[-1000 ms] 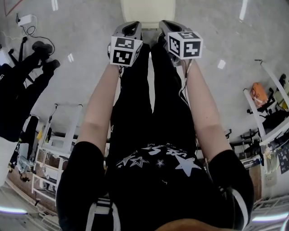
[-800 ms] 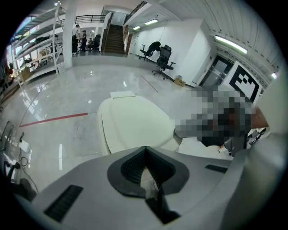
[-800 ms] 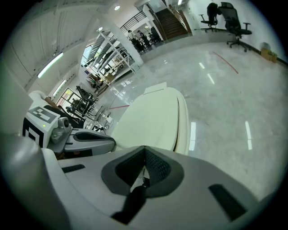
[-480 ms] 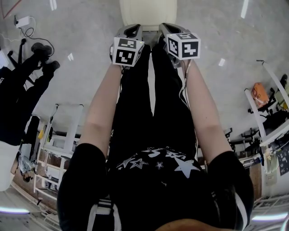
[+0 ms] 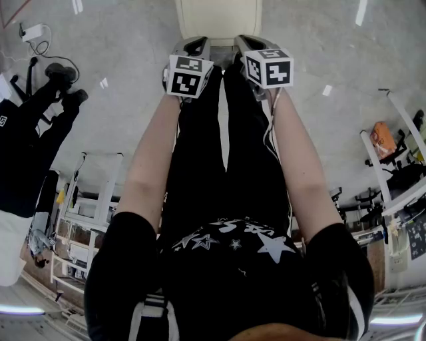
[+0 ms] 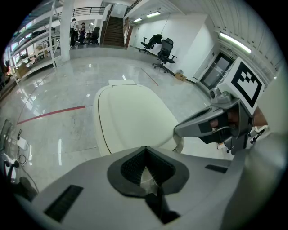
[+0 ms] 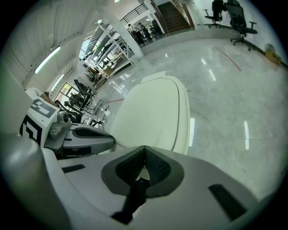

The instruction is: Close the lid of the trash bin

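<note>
Trash bin [image 5: 217, 18]: cream, standing on the grey polished floor [image 5: 120, 40] directly ahead of the person, at the top centre of the head view.
Lid [image 6: 135, 114]: cream with rounded corners. It lies flat on the bin body, and no gap shows along the edges in view.
Left gripper [image 6: 145, 151]: jaws closed together with nothing between them. It is held over the near edge of the lid; contact cannot be determined.
Right gripper [image 7: 144, 151]: jaws likewise pressed together and empty. It is just beside the left gripper, over the same near edge; contact cannot be determined.
Person's legs [image 5: 223, 153]: in black trousers, directly below both grippers and close to the front of the bin.
Obstructions: none between the grippers and the lid.
Red line [image 6: 49, 114]: on the floor to the left of the bin, well apart from it.
Office chairs [image 6: 164, 51]: beyond the bin, far off near the white wall.
Staircase [image 6: 114, 32]: in the background, with people standing near its foot.
Shelving racks [image 7: 112, 49]: white, far behind the bin in the right gripper view.
Second person in black [image 5: 33, 133]: on the person's left, well clear of the bin.
Cable [image 5: 46, 45]: loose on the floor, near that person's shoes.
</note>
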Motion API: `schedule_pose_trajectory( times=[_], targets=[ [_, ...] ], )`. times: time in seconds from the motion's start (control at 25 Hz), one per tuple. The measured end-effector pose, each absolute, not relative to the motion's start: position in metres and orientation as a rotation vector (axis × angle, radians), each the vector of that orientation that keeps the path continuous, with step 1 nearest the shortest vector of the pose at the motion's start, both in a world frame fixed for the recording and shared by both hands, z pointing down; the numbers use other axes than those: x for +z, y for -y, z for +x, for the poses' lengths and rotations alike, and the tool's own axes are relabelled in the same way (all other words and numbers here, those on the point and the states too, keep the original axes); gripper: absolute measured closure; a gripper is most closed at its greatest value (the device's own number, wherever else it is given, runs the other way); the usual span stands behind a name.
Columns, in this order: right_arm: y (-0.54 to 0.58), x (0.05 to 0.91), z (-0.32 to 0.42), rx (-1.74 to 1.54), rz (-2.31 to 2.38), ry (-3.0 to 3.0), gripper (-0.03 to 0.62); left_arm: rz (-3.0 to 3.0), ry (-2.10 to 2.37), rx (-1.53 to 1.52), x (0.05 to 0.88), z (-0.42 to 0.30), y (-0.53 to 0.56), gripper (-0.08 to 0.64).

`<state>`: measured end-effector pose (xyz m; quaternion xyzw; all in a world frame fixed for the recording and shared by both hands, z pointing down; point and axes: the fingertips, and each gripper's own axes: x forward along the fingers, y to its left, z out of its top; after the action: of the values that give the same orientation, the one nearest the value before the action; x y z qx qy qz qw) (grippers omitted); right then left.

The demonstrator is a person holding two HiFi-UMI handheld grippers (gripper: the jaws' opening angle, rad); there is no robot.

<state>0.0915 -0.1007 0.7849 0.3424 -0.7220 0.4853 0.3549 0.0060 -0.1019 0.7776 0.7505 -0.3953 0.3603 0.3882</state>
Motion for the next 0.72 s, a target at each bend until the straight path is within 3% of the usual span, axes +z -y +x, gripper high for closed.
schedule_pose_trajectory(
  times=[0.72],
  targets=[
    [0.115, 0.775, 0.096, 1.233, 0.919, 1.878, 0.586, 1.911, 1.03, 0.898, 0.766, 0.01, 0.115, 0.549]
  ],
)
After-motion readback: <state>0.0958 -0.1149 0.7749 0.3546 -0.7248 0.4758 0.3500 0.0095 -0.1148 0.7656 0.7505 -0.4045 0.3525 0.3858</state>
